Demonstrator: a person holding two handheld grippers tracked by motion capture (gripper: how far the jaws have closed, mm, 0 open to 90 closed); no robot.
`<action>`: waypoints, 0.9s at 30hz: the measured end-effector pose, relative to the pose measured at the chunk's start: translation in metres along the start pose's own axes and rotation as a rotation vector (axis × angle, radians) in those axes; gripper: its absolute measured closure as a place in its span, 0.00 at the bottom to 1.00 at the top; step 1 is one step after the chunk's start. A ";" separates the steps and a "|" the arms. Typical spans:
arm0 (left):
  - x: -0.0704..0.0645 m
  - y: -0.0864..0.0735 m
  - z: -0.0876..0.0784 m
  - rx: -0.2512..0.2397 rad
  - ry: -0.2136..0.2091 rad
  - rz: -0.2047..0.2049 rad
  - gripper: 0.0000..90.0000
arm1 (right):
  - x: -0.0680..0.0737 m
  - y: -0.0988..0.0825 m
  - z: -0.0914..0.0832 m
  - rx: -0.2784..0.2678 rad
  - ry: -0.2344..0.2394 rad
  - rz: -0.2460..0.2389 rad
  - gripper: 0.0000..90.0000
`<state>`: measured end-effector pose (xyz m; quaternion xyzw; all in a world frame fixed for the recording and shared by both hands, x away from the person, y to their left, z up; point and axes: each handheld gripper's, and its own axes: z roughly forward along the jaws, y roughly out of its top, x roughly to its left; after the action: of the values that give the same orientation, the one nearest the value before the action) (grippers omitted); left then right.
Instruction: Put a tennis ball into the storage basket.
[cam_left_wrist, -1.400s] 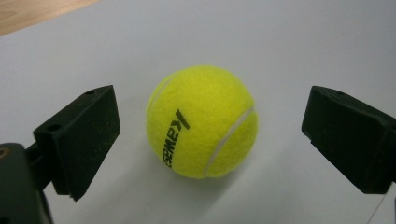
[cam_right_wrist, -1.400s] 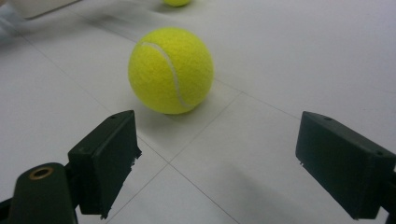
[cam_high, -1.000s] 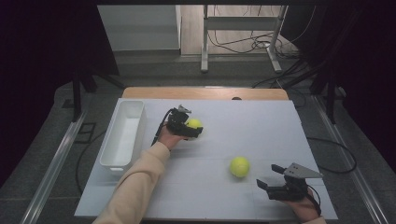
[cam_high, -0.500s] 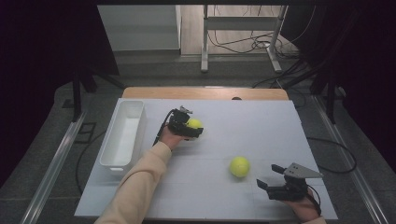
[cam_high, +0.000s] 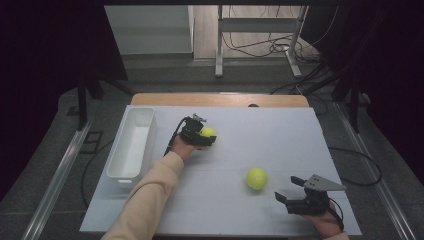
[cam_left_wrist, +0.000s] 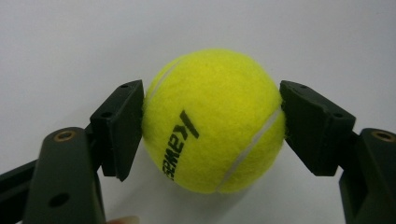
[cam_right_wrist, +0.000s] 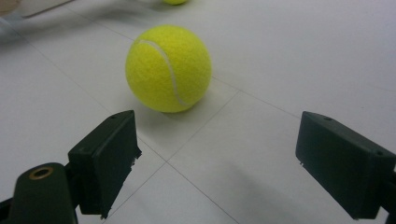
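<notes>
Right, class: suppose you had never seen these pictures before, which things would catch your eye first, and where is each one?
First, the bright yellow tennis ball clamped between the jaws of the left gripper, which have just been closing, near the middle of the white table. A second tennis ball lies loose nearer the person, ahead of the open right gripper. A white tray sits at the table's left side.

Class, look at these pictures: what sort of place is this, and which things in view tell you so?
Probably a lab or test room set up for recording handling tasks. A bare white table holds little besides two tennis balls and a white bin, a person works with handheld grippers, and loose cables trail over the floor behind.
</notes>
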<state>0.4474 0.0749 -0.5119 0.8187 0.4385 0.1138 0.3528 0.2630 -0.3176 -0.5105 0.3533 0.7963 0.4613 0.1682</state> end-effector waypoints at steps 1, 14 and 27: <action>0.000 0.000 0.000 0.000 0.000 0.000 0.30 | 0.000 0.000 0.000 0.000 0.000 0.000 0.15; 0.000 -0.001 -0.006 -0.015 0.005 0.014 0.30 | 0.000 0.000 0.000 0.001 -0.003 -0.001 0.15; -0.008 0.001 -0.018 -0.048 -0.015 0.035 0.30 | 0.000 0.000 0.000 -0.001 -0.003 -0.001 0.15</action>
<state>0.4343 0.0771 -0.4969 0.8185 0.4186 0.1242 0.3734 0.2626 -0.3178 -0.5106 0.3536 0.7959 0.4612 0.1698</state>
